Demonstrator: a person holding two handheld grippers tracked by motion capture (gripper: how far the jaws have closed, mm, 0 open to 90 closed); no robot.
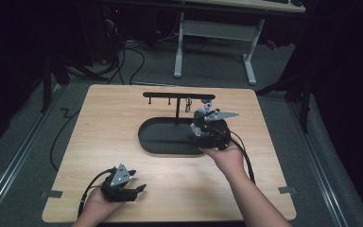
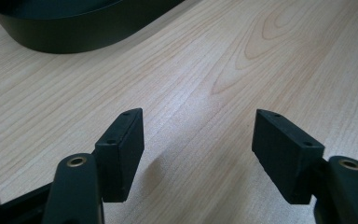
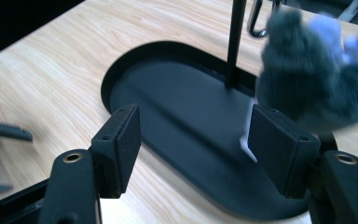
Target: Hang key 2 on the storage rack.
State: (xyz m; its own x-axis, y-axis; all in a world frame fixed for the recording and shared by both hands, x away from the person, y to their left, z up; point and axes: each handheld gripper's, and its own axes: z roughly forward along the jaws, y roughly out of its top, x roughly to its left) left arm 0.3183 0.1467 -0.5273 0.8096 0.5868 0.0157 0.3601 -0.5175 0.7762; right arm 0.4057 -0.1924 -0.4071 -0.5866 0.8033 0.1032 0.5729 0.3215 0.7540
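A black oval tray [image 1: 160,139] carries a thin post and a crossbar [image 1: 177,95] with small hooks. A metal ring [image 1: 188,105] hangs from the bar. Under the bar's right end is a grey and pale blue plush toy [image 1: 203,113]; whether it hangs from a hook I cannot tell. My right gripper [image 1: 196,130] is over the tray's right end, open. In the right gripper view the toy [image 3: 307,70] is blurred, above and beyond the right pad [image 3: 279,149], with its white tag beside that pad; nothing is pressed between the jaws. My left gripper [image 1: 139,189] lies on the table near the front left, open and empty [image 2: 198,140].
The wooden table [image 1: 104,142] has rounded corners, and cables trail off its front left. The tray's black wall [image 2: 74,37] lies ahead of the left gripper. Beyond the table stands a white desk frame [image 1: 212,42] on a dark floor.
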